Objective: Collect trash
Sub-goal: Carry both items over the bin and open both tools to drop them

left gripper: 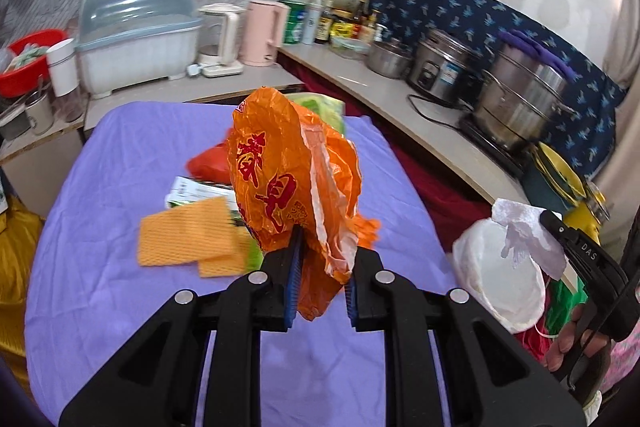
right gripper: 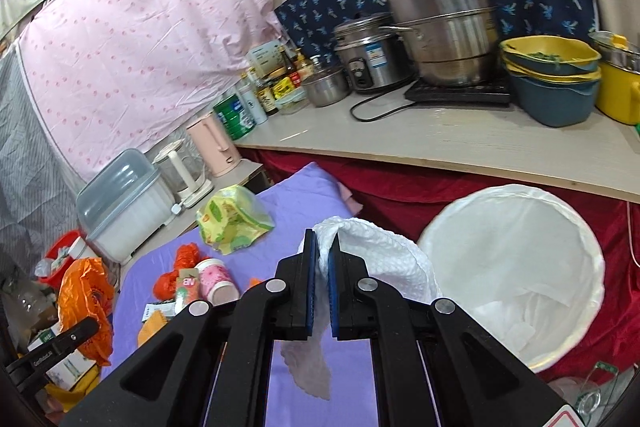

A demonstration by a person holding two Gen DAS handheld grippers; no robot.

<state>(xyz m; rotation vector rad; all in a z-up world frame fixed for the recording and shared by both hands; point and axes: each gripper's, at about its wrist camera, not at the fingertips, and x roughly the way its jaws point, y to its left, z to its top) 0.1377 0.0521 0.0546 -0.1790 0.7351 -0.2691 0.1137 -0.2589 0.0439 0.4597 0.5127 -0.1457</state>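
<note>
Left wrist view: the left tool (left gripper: pixel 320 267) is clamped on an orange bag (left gripper: pixel 288 171), which stands up crumpled above the purple-covered table (left gripper: pixel 100 227). Red characters run down the bag's face; they are printed large but creased, and I cannot read them with confidence. At 4 o'clock the right tool (left gripper: pixel 560 227), lettered "DAS" on its side, carries a white tissue (left gripper: pixel 524 227) above the white-lined bin (left gripper: pixel 500 283). More trash lies on the table at 10 o'clock: orange mesh sheets (left gripper: pixel 184 239) and a green-and-white carton (left gripper: pixel 196 193) whose print is too blurred to read.

Right wrist view: the right tool (right gripper: pixel 323 283) is closed tight on the tissue (right gripper: pixel 368 251), its loose end drooping below the jaws. The bin (right gripper: pixel 516 259) gapes at 3 o'clock, just beside the tissue. At 8 o'clock the left tool (right gripper: pixel 52 349), marked with a word that looks like "GenRobot.AI", holds the orange bag (right gripper: pixel 84 291). On the table remain a yellow-green bag (right gripper: pixel 232 223), a pink cup (right gripper: pixel 218 281) and a carton (right gripper: pixel 186 289) showing "MB".

Judgement: both pieces are mid-carry to the bin. The next move likely calls for bringing each tool over the rim and opening it, tissue first, since it is nearer.
</note>
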